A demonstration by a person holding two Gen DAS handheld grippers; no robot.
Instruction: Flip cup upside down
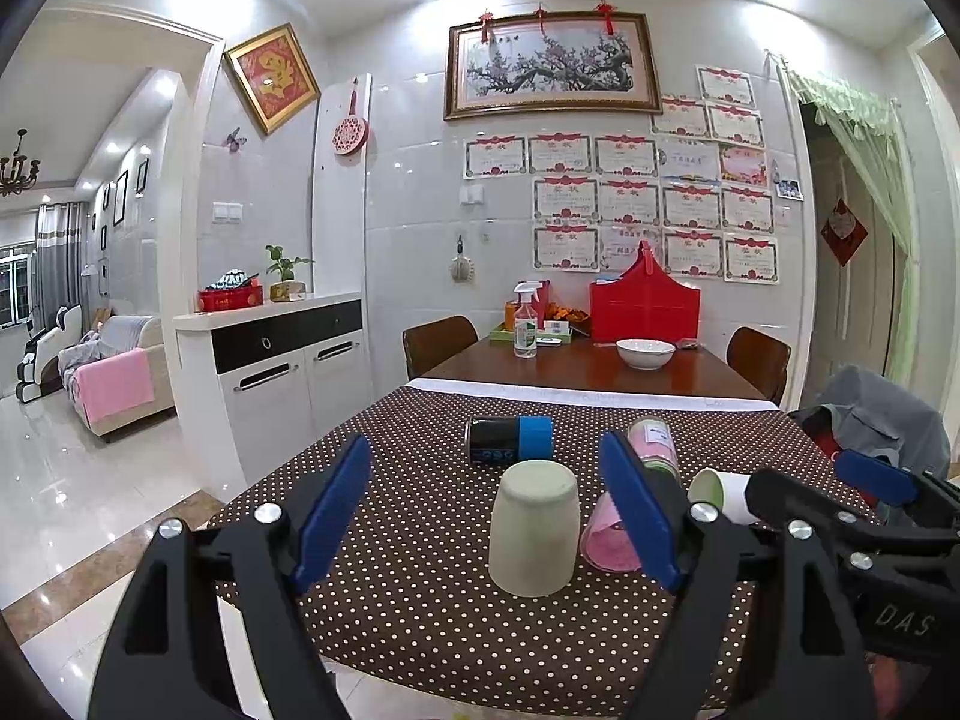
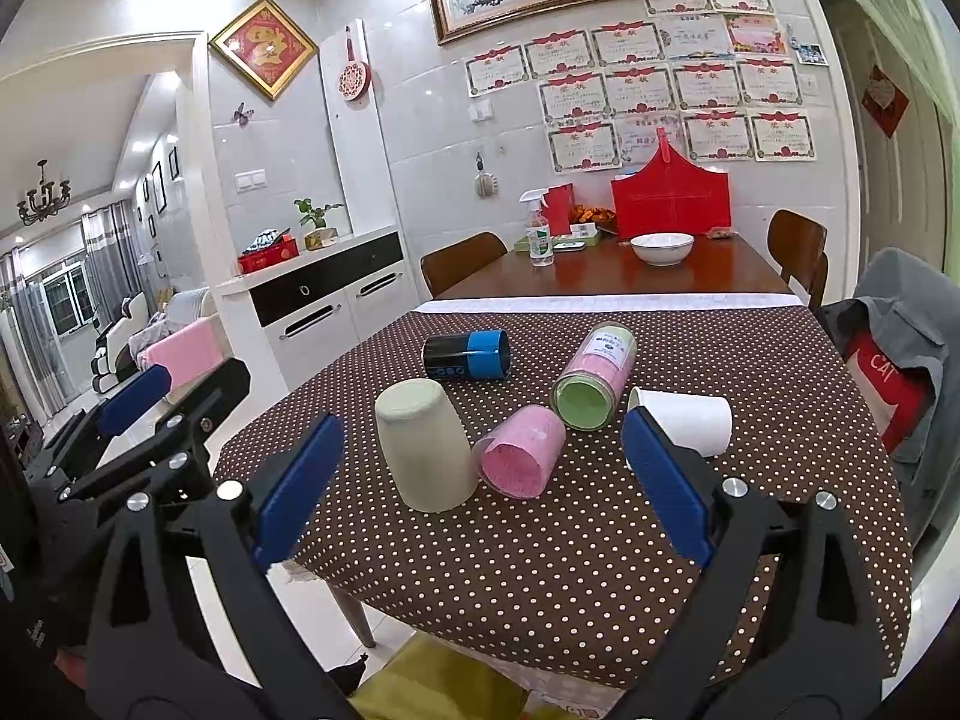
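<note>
A pale green cup stands upside down on the dotted tablecloth; it also shows in the right wrist view. A pink cup lies on its side just right of it, partly hidden behind my left finger in the left wrist view. A white cup with a green inside lies on its side further right. My left gripper is open, its fingers either side of the pale green cup, not touching it. My right gripper is open and empty, short of the cups.
A black can with a blue cap and a pink and green jar lie on their sides behind the cups. A white bowl, spray bottle and red bag stand at the far end. Chairs flank the table.
</note>
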